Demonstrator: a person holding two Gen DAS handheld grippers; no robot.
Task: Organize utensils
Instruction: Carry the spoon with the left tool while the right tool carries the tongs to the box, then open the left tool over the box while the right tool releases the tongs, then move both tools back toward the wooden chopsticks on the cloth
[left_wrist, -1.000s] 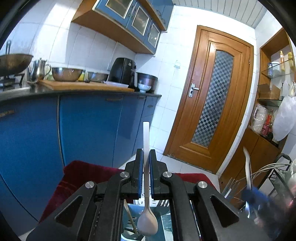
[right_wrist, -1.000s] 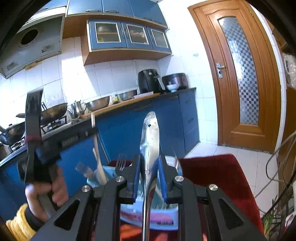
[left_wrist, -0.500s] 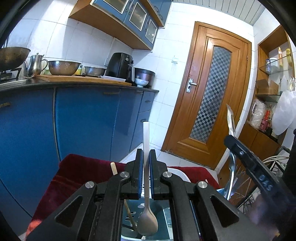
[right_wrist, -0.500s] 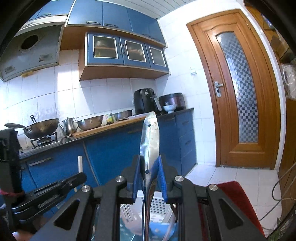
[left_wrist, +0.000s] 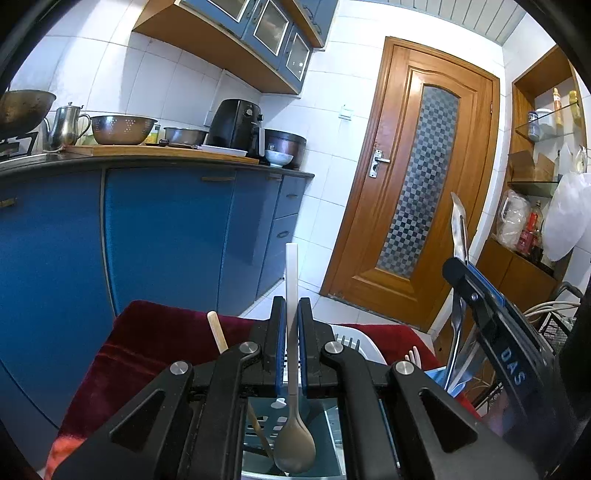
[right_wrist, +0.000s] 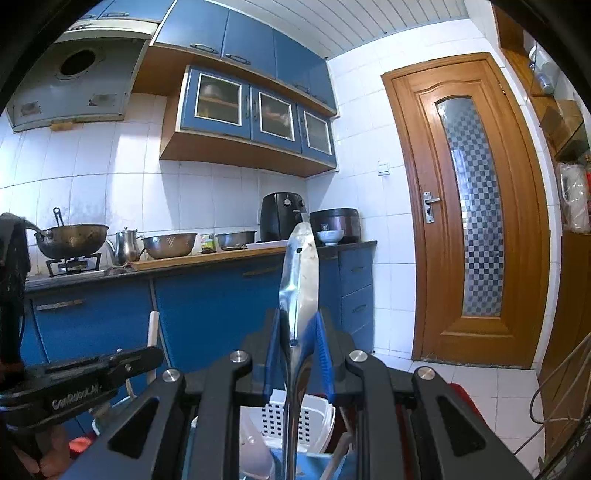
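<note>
Now: spoon (left_wrist: 291, 369) upright, bowl down; tongs (right_wrist: 300, 295) likewise.

Matt plastic spoon (left_wrist: 294, 439), pale handle, greyish bowl. Glossy polished metal utensil (right_wrist: 298, 280), mirror-bright. Smooth, bare wooden stick (left_wrist: 218, 332). White perforated plastic basket (right_wrist: 317, 417). Dark red cloth (left_wrist: 147, 339) below, plush, possibly velvet. Varnished wooden door (left_wrist: 417, 184), shiny.

Support surfaces: tiled floor and kitchen counter.

White tiled floor (left_wrist: 332, 306) carries a dark red mat (left_wrist: 155, 343); a white perforated basket (right_wrist: 295, 417) sits over the mat, contact not visible. Dark counter (right_wrist: 207, 262) above blue cabinets carries a wooden board (left_wrist: 155, 150) with a steel colander (left_wrist: 122, 129), a kettle (left_wrist: 68, 123), a black air fryer (right_wrist: 282, 218), a cooker (right_wrist: 336, 223) and a small bowl (right_wrist: 330, 236).
</note>
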